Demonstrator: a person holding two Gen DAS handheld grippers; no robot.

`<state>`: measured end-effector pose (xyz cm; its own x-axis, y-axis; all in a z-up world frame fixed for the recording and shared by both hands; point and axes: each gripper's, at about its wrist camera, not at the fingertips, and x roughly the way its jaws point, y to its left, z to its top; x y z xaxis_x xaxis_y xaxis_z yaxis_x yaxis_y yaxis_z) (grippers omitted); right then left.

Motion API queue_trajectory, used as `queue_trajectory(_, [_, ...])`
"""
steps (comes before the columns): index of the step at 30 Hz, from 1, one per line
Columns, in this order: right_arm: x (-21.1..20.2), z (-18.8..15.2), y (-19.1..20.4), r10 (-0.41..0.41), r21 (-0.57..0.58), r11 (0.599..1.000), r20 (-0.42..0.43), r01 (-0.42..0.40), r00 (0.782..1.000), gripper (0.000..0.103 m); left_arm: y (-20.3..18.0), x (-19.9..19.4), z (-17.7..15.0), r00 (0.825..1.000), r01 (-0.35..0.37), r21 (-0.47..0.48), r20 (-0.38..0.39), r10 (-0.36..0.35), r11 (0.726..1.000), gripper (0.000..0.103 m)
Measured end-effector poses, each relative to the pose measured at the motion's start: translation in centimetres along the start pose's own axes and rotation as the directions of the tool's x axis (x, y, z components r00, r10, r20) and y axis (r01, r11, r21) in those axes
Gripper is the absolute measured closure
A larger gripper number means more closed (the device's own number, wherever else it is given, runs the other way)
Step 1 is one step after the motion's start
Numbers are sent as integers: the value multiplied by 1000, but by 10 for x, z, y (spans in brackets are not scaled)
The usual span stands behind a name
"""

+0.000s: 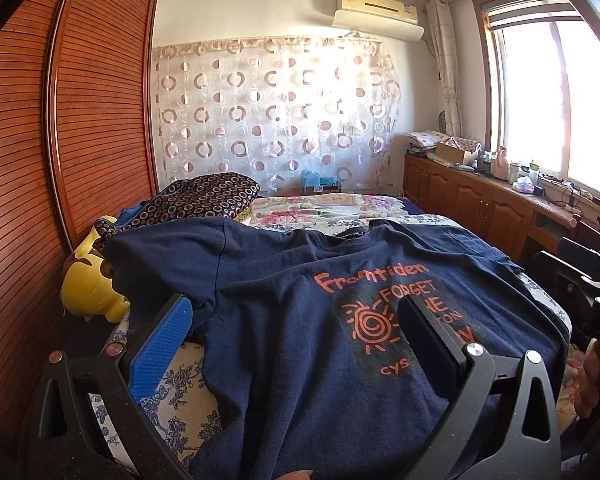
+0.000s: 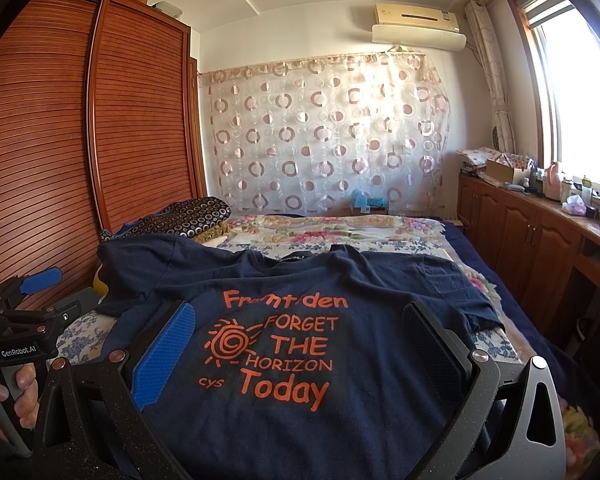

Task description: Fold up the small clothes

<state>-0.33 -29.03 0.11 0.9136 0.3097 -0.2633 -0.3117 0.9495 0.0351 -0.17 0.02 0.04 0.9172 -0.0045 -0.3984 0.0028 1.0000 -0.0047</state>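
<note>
Both my grippers are over the near end of the bed [image 2: 512,276], holding nothing.

Left gripper [image 1: 296,312]: jaws wide apart, blue pad on the finger [image 1: 160,344] at lower left of its frame, dark finger at lower right. The finger on the left sits over the floral sheet just off the shirt's edge, the one on the right over the print. Whether either tip touches the cloth, I cannot tell.

Right gripper [image 2: 300,320]: jaws also wide apart, straddling the print in the lower centre of its frame. Nothing clamped between them.

Navy T-shirt [image 2: 380,420]: laid out flat, front up, across the near half of the bed, collar pointing away toward the far wall. Orange print reads "Framtiden / FORGET THE HORIZON / Today". One sleeve spreads toward centre left of the frame, the other toward centre right with some wrinkles. Not folded yet.

In the right wrist view my left hand [image 2: 8,400] grips the other gripper's handle at lower left. In the left wrist view part of my right hand [image 1: 592,376] shows at the lower right edge.

Around it: yellow plush toy [image 1: 92,280] at centre left beside the wardrobe [image 1: 80,120], dark ring-pattern fabric [image 1: 204,196] on the bed beyond the shirt.
</note>
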Motion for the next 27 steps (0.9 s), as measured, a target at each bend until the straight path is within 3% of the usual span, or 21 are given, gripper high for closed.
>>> queue_trajectory(9, [1, -1, 2, 7, 3, 1000, -5, -7, 1000, 0, 12, 4, 8, 1000, 4, 0, -18, -4, 1000, 0])
queue_trajectory(16, [20, -8, 0, 44, 15, 999, -37, -43, 998, 0, 16, 19, -6, 998, -3, -8, -68, 3, 1000, 0])
queue_trajectory(27, [28, -5, -2, 46, 2, 999, -53, -46, 998, 0, 46, 27, -9, 995, -54, -43, -88, 50, 998, 0])
